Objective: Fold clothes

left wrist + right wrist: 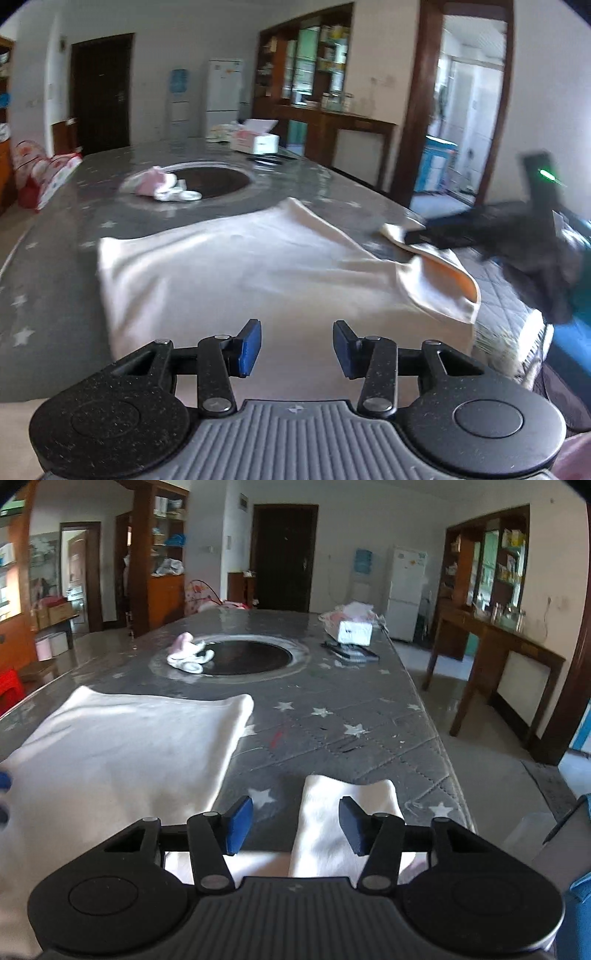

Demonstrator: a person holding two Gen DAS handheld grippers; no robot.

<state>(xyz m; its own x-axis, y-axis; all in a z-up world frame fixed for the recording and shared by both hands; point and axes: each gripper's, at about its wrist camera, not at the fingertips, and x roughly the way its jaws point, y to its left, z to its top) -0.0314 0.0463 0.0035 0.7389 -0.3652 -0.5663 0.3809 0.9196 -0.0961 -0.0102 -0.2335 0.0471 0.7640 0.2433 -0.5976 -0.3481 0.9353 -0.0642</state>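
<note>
star-print table [332, 716], both tongs [297, 345] [295, 825] half-open, empty

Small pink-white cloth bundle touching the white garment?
Apart. Right wrist view: bundle sits by the dark round inset; bare starred tabletop separates it from the garment.

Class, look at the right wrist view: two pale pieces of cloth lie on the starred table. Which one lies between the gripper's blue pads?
The narrow white sleeve on the right runs up between the right gripper pads, which are open. The broad white panel lies off to the left.
</note>
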